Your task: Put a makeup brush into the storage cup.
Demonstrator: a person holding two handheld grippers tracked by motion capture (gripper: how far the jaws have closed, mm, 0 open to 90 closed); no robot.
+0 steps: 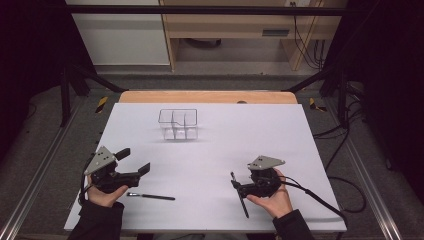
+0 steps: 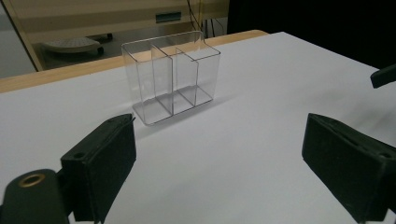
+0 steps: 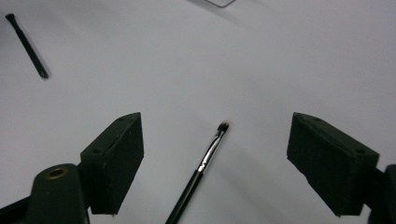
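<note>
I find both tongs apart: right gripper straddles a brush, apparently untouched; left gripper faces the clear organizer, holding nothing.

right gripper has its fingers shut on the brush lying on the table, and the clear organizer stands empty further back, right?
Not quite. In the right gripper view, the right gripper is open, its fingers spread either side of the brush, which lies untouched on the table. The organizer does stand empty further back.
</note>
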